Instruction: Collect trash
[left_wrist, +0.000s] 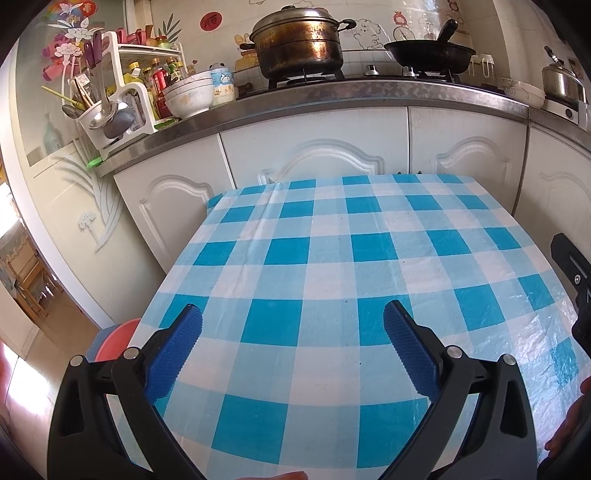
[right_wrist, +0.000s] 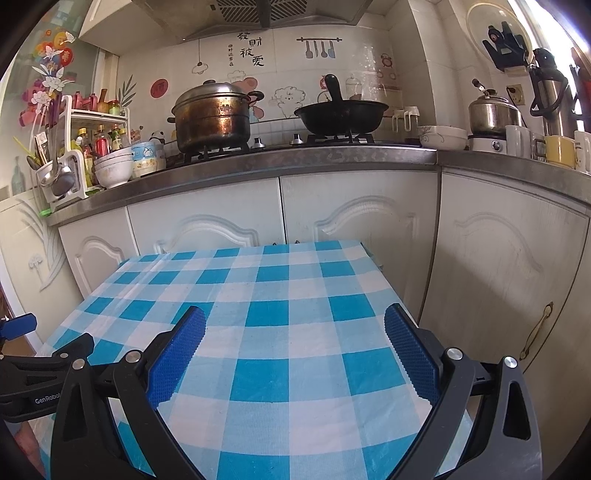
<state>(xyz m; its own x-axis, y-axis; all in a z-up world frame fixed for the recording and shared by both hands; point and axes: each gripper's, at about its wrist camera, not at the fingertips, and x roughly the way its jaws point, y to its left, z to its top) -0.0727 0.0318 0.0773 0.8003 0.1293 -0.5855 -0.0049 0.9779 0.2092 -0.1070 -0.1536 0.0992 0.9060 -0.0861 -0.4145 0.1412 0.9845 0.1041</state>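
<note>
While both your left gripper (left_wrist: 291, 325) and right gripper (right_wrist: 295, 328) hang wide and empty, only bare checked tablecloth (left_wrist: 332, 258) lies between and ahead of the jaws; trash possibly sits outside view, so search first.

Both views were brightly daylit and sharp. Glare was seen on the tablecloth (left_wrist: 546, 325) at right. Straight lines were bent and corners blacked out by fisheye distortion.

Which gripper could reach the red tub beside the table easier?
Left, probably. The red tub sits beside the checked table, close to the open left hand-held gripper; the right hand-held gripper cannot see it.
</note>
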